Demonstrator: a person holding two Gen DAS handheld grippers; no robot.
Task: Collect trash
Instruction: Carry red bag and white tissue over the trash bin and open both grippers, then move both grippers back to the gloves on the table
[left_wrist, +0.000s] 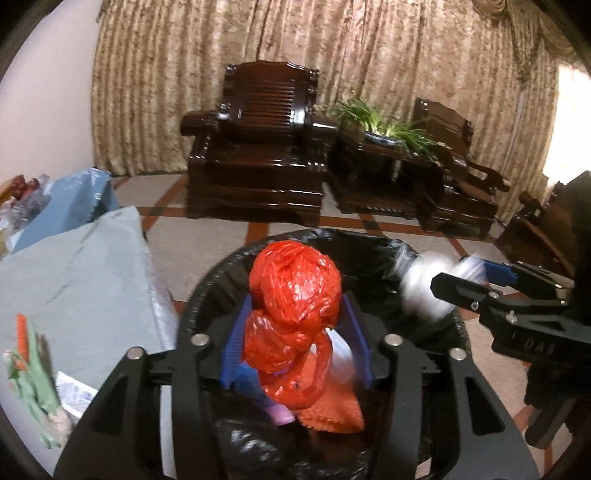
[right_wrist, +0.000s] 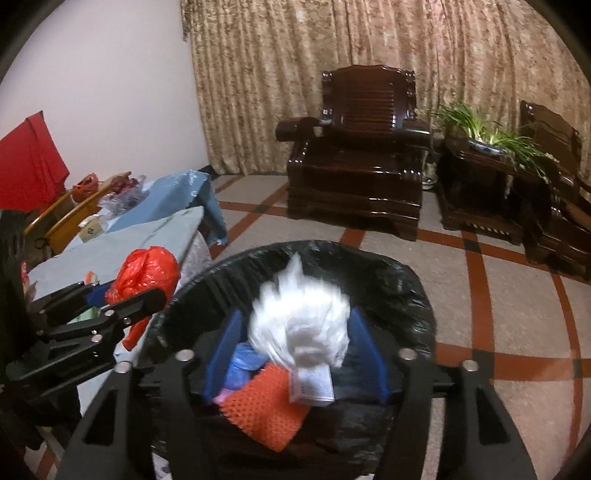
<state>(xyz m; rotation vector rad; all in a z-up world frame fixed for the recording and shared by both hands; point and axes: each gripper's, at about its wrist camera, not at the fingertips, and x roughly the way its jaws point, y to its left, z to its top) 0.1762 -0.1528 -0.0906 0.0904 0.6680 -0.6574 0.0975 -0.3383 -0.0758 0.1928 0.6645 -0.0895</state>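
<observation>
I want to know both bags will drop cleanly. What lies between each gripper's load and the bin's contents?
Nothing but air. The red bag in the left view and the white bag in the right view each hang over the open bin.

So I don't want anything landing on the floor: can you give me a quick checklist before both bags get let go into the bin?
1. Red bag over the bin opening: ok, it sits between the left gripper pads above the black liner.
2. White bag over the opening: ok, it is between the right gripper pads, inside the rim.
3. Left pads clear of the red bag: cannot tell, the bag fills the gap.
4. Right pads clear of the white bag: ok, a gap shows on each side.
5. Room in the bin: ok, an orange mesh piece and scraps lie lower down.
6. Grippers apart from each other: ok.
</observation>
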